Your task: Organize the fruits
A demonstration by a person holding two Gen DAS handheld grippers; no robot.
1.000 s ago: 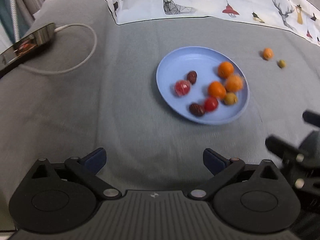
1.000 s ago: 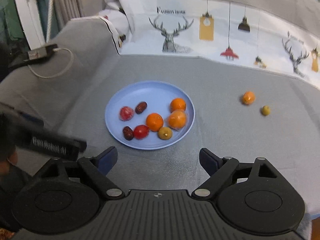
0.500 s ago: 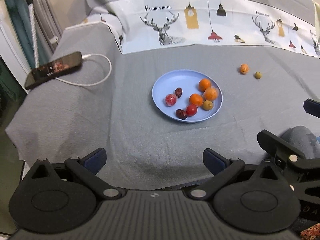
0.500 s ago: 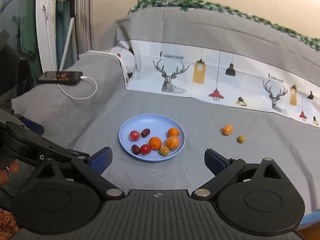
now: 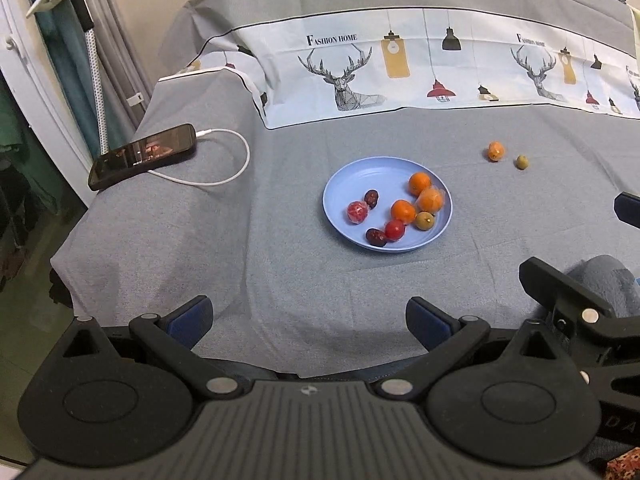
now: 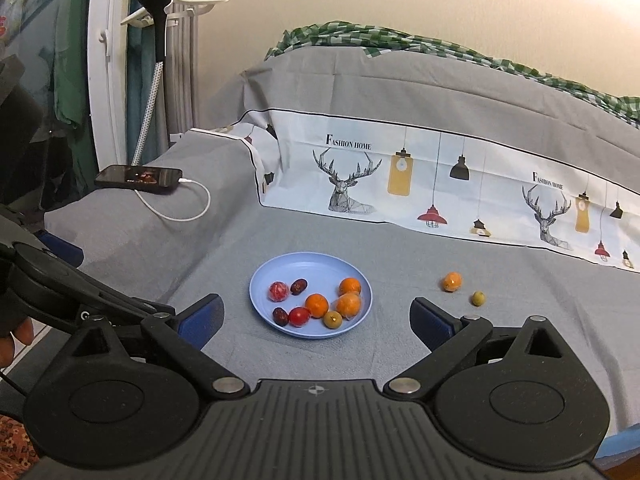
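Note:
A blue plate (image 5: 360,172) (image 6: 280,268) sits on the grey bedsheet and holds several small fruits: oranges, red ones, dark dates and a green one. A loose small orange (image 5: 495,150) (image 6: 452,281) and a small green fruit (image 5: 521,161) (image 6: 477,298) lie on the sheet to the plate's right. My left gripper (image 5: 308,322) is open and empty, held back near the bed's front edge. My right gripper (image 6: 316,320) is open and empty, also well short of the plate. Each gripper shows at the edge of the other's view.
A black phone (image 5: 142,156) (image 6: 138,176) with a white charging cable (image 5: 224,178) lies at the bed's left edge. A deer-print cloth (image 5: 420,68) (image 6: 440,184) covers the raised back of the bed. A pole stands at the far left.
Both grippers have pulled back and up from the plate, so the plate and fruits look smaller and farther away. Both stay open and empty. The fruits have not moved.

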